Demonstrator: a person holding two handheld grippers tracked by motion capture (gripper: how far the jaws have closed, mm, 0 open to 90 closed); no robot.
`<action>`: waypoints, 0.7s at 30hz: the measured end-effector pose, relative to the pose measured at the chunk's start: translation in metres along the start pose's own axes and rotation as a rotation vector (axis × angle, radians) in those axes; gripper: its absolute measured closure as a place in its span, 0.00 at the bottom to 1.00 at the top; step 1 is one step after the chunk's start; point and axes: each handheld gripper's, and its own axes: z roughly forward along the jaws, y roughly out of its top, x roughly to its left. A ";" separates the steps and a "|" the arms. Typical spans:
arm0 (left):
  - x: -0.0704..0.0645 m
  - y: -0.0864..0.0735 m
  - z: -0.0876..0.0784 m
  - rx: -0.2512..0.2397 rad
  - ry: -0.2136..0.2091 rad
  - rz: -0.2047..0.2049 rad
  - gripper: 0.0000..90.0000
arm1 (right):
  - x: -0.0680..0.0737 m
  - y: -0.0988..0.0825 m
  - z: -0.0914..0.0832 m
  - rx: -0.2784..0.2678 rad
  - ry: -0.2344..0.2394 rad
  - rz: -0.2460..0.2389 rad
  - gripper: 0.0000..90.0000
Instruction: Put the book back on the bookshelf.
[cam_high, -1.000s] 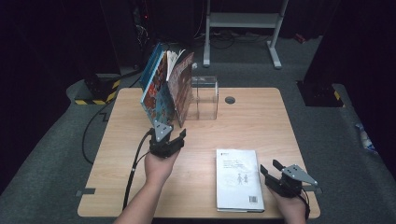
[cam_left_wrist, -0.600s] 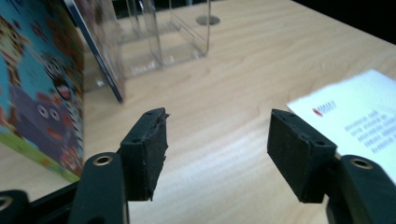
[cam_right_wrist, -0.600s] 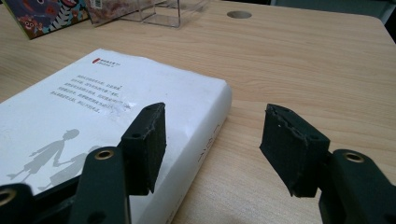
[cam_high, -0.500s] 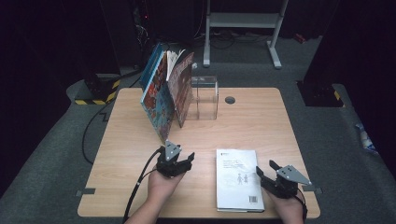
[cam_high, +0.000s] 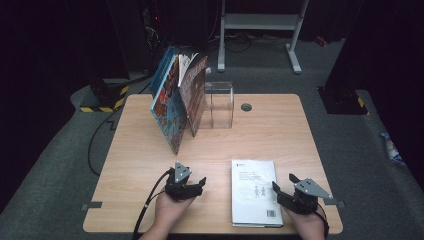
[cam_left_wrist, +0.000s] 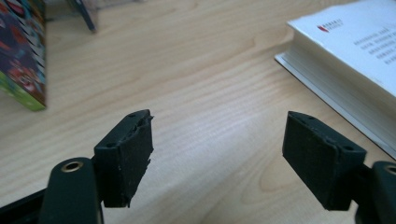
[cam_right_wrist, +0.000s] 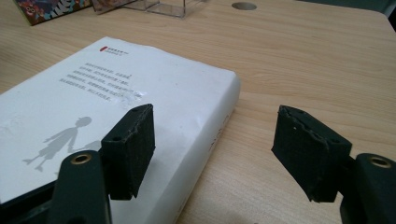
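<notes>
A white book (cam_high: 254, 192) lies flat near the table's front edge, and shows in the right gripper view (cam_right_wrist: 140, 107) and the left gripper view (cam_left_wrist: 355, 51). My left gripper (cam_high: 190, 182) hovers low over bare wood left of the book. Its jaws (cam_left_wrist: 219, 135) have just been opening and stand open with nothing between them. My right gripper (cam_high: 284, 184) sits at the book's near right corner. Its jaws (cam_right_wrist: 215, 135) have also just been opening. One jaw is over the cover, the other over the wood, and neither presses on the book.
Colourful picture books (cam_high: 175, 105) lean against a clear acrylic stand (cam_high: 220, 102) at the back of the wooden table (cam_high: 280, 135). A round cable hole (cam_high: 246, 106) lies right of the stand. The left gripper's cable (cam_high: 150, 200) trails off the front edge.
My left gripper has come back from the foot of the leaning books toward me, sinking, with its jaws spreading. The right gripper stayed in place and its jaws widened.
</notes>
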 end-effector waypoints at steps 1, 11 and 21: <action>0.000 -0.002 0.000 -0.003 -0.010 0.004 0.27 | 0.001 0.000 -0.001 0.004 0.003 0.001 0.32; -0.001 -0.017 0.002 -0.018 -0.061 0.018 0.24 | 0.013 0.007 -0.009 0.020 0.036 0.055 0.29; -0.003 -0.021 -0.001 -0.048 -0.079 0.024 0.25 | 0.032 -0.007 -0.011 0.106 0.052 0.077 0.29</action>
